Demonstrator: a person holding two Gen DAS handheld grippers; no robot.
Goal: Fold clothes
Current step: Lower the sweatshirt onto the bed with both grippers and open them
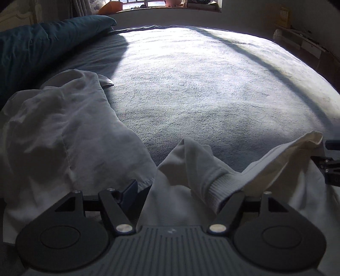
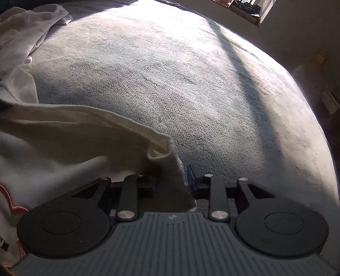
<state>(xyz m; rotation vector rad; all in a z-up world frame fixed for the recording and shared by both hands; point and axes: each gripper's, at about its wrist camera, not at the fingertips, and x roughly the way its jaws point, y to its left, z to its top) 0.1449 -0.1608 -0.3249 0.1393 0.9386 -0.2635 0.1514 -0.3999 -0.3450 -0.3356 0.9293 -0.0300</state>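
A white sweatshirt with a ribbed cuff lies bunched on the grey bed at the near edge. My left gripper stands wide open with the cloth lying between its fingers. My right gripper has its jaws close together around the sweatshirt's ribbed hem corner, which passes between the fingers. An orange print shows on the sweatshirt at the lower left of the right wrist view. The right gripper's tip also shows at the right edge of the left wrist view.
A second white garment lies crumpled on the left. A dark teal duvet is piled at the far left. The grey blanket covers the bed. A window ledge runs behind it; shelves stand at the right.
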